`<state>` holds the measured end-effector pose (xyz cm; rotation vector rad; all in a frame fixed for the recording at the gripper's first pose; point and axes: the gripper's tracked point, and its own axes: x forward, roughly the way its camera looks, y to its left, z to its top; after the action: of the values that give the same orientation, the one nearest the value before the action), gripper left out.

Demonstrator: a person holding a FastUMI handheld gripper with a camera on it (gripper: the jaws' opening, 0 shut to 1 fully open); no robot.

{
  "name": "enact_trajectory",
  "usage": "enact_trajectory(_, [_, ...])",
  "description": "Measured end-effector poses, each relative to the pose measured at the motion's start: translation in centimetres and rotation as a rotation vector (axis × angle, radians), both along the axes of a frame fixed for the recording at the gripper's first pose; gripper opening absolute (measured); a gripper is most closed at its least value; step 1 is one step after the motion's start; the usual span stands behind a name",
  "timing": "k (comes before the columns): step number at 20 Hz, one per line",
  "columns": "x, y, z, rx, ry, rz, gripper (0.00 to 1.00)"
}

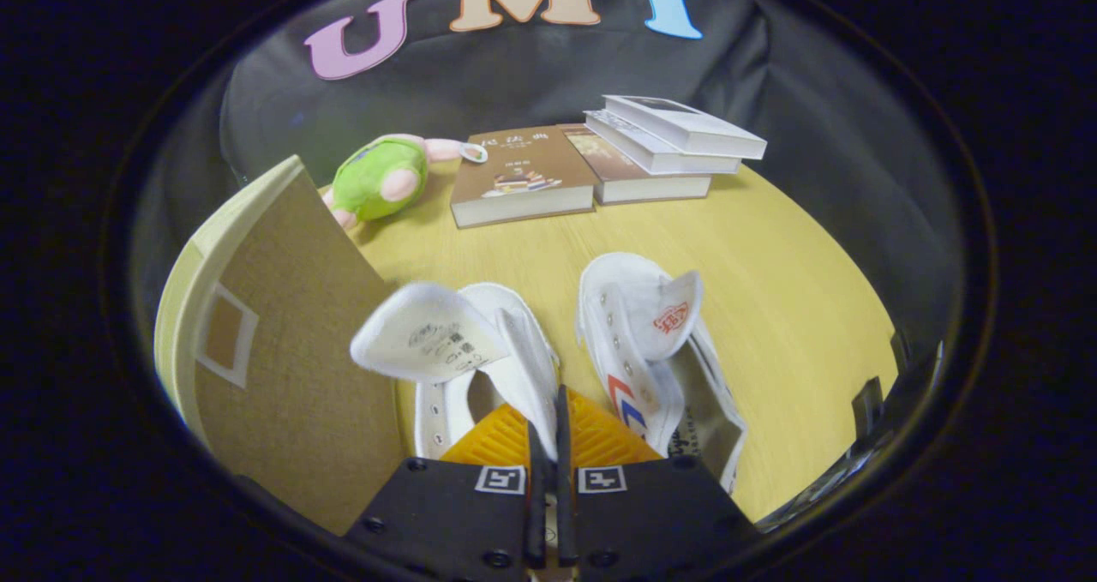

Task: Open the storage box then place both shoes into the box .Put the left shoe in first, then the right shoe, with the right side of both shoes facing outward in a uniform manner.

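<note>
Gripper (pixel 548 411) fingers are pinching the inner collar wall of the left white high-top shoe (pixel 467 351), its tongue flopping up toward the box side; right white high-top shoe (pixel 651 351) is lying just beside it on the yellow wooden table (pixel 797 291); storage box (pixel 283 342) is standing open at the table's left edge, lid raised; plush toy (pixel 381 179) and stacked books (pixel 600 162) are sitting along the far edge.
</note>
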<state>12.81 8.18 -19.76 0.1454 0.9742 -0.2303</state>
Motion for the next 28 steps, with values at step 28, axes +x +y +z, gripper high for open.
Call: enact_trajectory(28, [2.8,6.2,23.7,0.015,-0.335,-0.031,0.08])
